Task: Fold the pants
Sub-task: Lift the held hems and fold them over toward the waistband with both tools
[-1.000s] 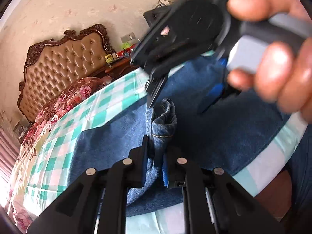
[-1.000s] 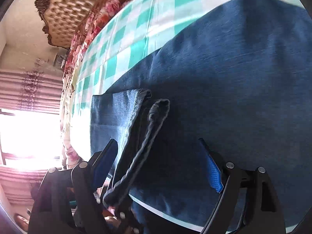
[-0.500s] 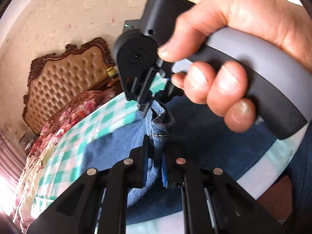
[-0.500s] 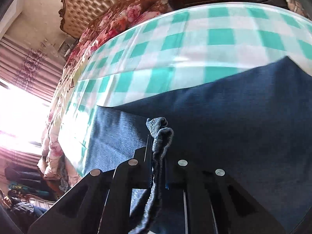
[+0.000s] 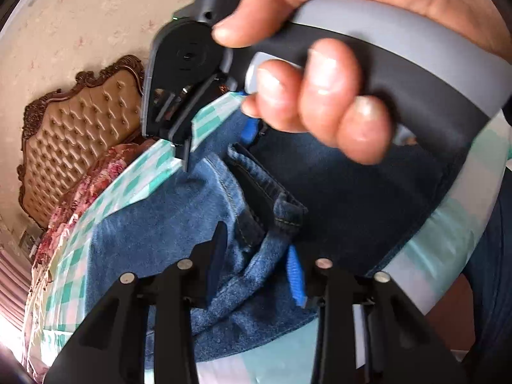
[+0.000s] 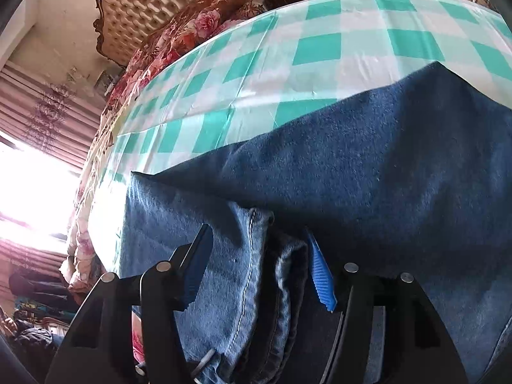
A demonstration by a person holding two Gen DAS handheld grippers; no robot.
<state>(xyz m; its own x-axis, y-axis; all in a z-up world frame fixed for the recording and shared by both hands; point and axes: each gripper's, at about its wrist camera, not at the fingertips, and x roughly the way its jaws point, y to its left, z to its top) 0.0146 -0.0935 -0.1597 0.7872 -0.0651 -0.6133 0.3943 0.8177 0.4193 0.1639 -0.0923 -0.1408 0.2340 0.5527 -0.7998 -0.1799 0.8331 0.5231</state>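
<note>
Blue denim pants (image 6: 368, 172) lie spread on a table w/ a green-and-white checked cloth (image 6: 316, 48), taking up the near part of the tabletop; the cloth shows bare on the far side and at the near edge in the left wrist view.

Left gripper (image 5: 256, 265): jaws opening, a gap on each side of the fabric. A bunched fold of lighter denim w/ stitched hem (image 5: 284, 220) sits between the fingers, but the blue pads aren't pressing it – fabric looks loose, draped down toward the cam. Gripper points down at the pants near the table's near edge.

Right gripper (image 6: 259, 268): jaws also opening, standing wide. A hemmed edge of the pants w/ white stitching (image 6: 252, 256) runs between the fingers; left pad is clear of it, right pad sits just beside the darker fold – can't tell if it touches. No real clamp visible.

In the left wrist view the right gripper's body (image 5: 179, 96) hangs just above the pants on the far side, held by the person's right hand (image 5: 320, 96), fingers wrapped round the grey handle (image 5: 416, 73). Motion blur on that hand.

Behind the table: bed w/ tufted tan headboard (image 5: 76, 128) in carved dark wood, floral bedding (image 6: 192, 32), striped curtains (image 6: 48, 102) w/ bright window light at left.
</note>
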